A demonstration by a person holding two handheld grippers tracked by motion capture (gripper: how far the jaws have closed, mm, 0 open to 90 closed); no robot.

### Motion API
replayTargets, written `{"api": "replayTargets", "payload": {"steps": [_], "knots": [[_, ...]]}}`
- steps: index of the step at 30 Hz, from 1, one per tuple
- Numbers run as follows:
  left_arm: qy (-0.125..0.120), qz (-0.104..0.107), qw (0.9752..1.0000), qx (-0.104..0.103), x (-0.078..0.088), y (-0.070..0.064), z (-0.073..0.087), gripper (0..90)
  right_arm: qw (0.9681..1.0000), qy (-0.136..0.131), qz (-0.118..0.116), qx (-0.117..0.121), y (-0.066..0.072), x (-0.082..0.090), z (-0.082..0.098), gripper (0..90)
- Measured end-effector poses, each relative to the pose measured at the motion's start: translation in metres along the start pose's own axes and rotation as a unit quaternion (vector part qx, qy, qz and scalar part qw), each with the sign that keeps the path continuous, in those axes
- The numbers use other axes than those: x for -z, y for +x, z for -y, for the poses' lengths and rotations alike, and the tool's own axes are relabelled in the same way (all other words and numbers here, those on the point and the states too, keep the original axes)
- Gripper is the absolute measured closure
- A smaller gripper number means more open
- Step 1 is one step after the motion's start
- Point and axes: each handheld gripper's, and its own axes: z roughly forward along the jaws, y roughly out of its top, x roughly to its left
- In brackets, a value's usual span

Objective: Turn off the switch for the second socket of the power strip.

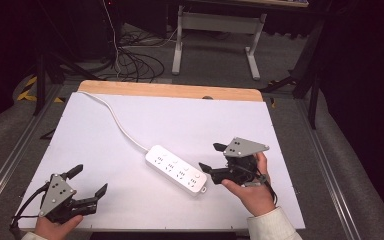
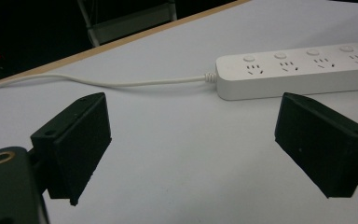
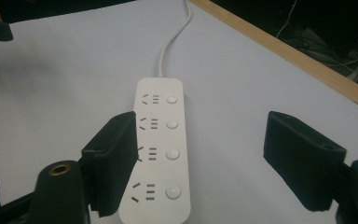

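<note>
Lower end of white power strip (image 3: 160,149) cut off at the frame bottom in the right gripper view, one socket row partly covered by a black jaw. Lying slantwise mid-table (image 1: 130,120), white cord (image 1: 120,125) trailing to the far left edge. Right hand-held gripper (image 1: 212,156) just beside its near end, jaws wide apart, gripping nothing. Left hand-held gripper (image 1: 91,180) well apart at the near-left corner, likewise open and empty. Beyond the table: dim floor, tangled cables (image 1: 135,62), a white frame (image 1: 215,30).

White power strip (image 1: 177,170), black tongs (image 1: 211,156)
</note>
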Motion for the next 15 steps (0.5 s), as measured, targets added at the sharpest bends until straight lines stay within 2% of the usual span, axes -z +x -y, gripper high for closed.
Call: {"api": "replayTargets", "payload": {"steps": [4,8,9,10,11,12,15], "knots": [[0.001,0.001,1.0,-0.001,0.0,0.001,0.0,11.2,0.9999,-0.004,0.005,-0.014,-0.005,0.006,0.016,26.2],[-0.001,0.001,1.0,0.006,0.001,0.001,0.0,11.2,0.9997,-0.012,0.014,-0.019,-0.009,0.011,0.033,26.0],[-0.001,0.001,1.0,0.006,0.001,0.001,0.0,11.2,0.9997,-0.012,0.014,-0.019,-0.009,0.011,0.033,26.0],[0.0,0.001,1.0,0.006,0.001,0.001,0.0,11.1,0.9994,-0.018,0.018,-0.024,-0.011,0.014,0.042,26.0],[0.0,0.001,1.0,0.006,0.001,0.001,0.0,11.2,0.9994,-0.018,0.018,-0.024,-0.011,0.014,0.042,26.0],[0.0,0.001,1.0,0.005,0.001,0.001,0.0,11.1,0.9992,-0.019,0.026,-0.023,-0.013,0.015,0.051,26.0],[-0.001,0.0,1.0,0.001,0.001,0.001,0.0,11.2,0.9989,-0.02,0.029,-0.031,-0.015,0.016,0.062,26.0]]}}
